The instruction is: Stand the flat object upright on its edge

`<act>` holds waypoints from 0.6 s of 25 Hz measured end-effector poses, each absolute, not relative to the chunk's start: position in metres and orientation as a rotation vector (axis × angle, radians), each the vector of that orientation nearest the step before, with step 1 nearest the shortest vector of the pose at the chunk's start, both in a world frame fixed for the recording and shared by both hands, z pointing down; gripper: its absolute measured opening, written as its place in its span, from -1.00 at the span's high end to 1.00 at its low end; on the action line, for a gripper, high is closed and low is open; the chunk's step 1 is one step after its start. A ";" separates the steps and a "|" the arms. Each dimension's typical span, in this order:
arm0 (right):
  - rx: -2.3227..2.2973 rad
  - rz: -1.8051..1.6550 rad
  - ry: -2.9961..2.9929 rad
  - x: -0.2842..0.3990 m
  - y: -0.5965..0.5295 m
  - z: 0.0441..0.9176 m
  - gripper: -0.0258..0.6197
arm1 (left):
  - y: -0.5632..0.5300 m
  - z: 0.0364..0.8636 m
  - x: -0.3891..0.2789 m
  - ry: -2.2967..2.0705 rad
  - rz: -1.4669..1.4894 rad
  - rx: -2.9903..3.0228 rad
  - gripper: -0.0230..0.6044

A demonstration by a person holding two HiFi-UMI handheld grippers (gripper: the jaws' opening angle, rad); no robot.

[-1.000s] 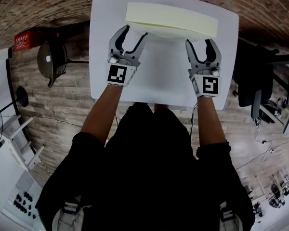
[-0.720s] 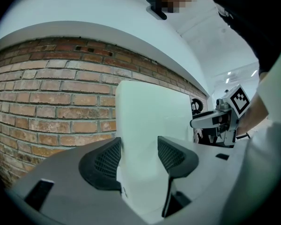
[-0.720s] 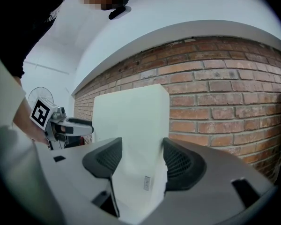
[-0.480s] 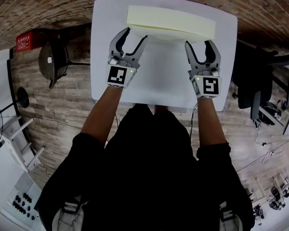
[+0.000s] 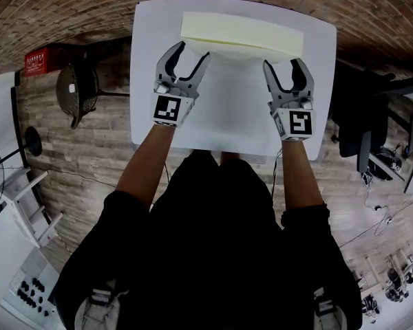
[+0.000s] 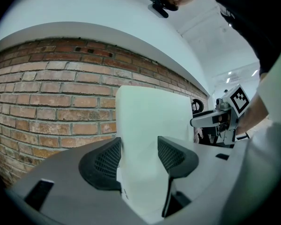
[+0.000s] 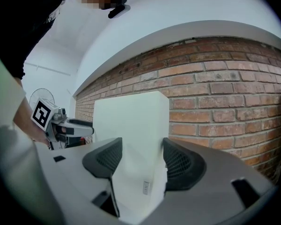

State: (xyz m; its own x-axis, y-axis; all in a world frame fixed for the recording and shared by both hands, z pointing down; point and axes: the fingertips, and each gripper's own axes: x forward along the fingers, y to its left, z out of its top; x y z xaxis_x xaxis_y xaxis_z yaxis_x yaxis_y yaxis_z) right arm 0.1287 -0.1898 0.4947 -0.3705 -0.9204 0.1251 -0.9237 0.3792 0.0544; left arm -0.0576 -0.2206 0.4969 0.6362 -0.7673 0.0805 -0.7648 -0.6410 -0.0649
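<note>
A pale cream slab (image 5: 241,31) lies along the far side of the white table (image 5: 227,119). My left gripper (image 5: 195,52) is open, its fingertips at the slab's near edge toward the left end. At the slab's right end my right gripper (image 5: 285,64) is open too, tips just short of the edge. In the left gripper view the slab (image 6: 150,121) fills the gap ahead of the left gripper (image 6: 139,149), with space at each pad. The right gripper view shows the same slab (image 7: 131,125) beyond the right gripper (image 7: 141,153). Neither gripper holds anything.
Brick floor surrounds the table. A black stand fan (image 5: 72,88) and a red box (image 5: 34,59) are at the left, white steps (image 5: 20,198) lower left, and a dark office chair (image 5: 361,129) at the right. The slab's far edge nears the table's far edge.
Both grippers stay open in nearly the same place by the slab's near edge. The whole scene has shifted very slightly in the head view.
</note>
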 end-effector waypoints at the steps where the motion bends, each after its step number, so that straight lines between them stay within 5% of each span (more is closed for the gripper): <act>1: 1.679 0.036 -2.495 0.129 -0.190 0.494 0.05 | -0.221 0.496 -0.057 1.319 -0.155 -2.819 0.15; 15: 1.695 0.033 -2.512 0.134 -0.191 0.479 0.05 | -0.223 0.485 -0.066 1.361 -0.169 -2.797 0.15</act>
